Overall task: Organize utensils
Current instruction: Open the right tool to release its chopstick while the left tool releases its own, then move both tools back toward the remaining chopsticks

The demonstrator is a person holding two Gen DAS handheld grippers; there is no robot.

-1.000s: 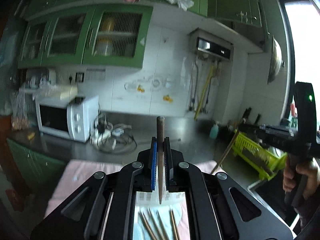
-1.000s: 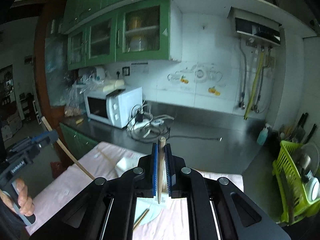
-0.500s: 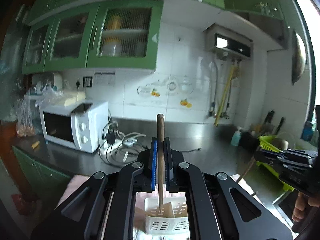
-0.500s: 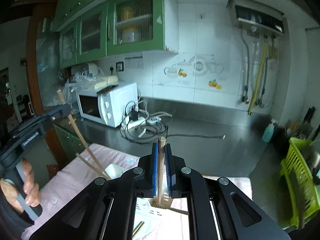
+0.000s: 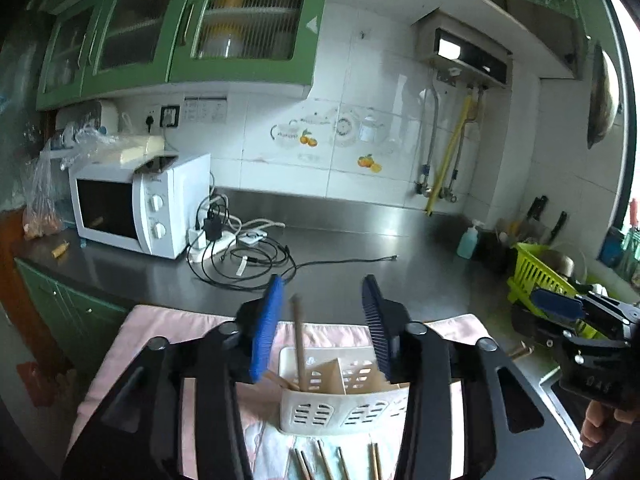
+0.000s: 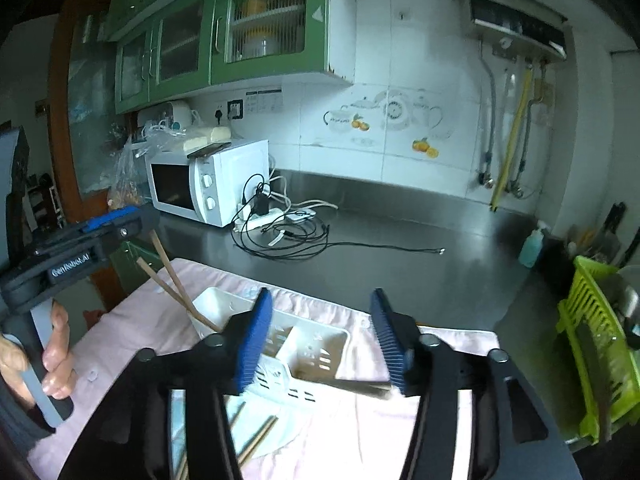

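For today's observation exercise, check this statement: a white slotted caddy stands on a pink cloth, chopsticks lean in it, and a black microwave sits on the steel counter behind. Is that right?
Not quite: the microwave is white, not black, as the left wrist view shows. The rest holds: the white slotted caddy stands on the pink cloth, chopsticks lean in it, and the steel counter lies behind.

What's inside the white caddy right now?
The caddy has dividers. Chopsticks stand in its left compartment, leaning out past the rim, and a flat wooden utensil lies toward the right. The compartment floors are hidden by the walls.
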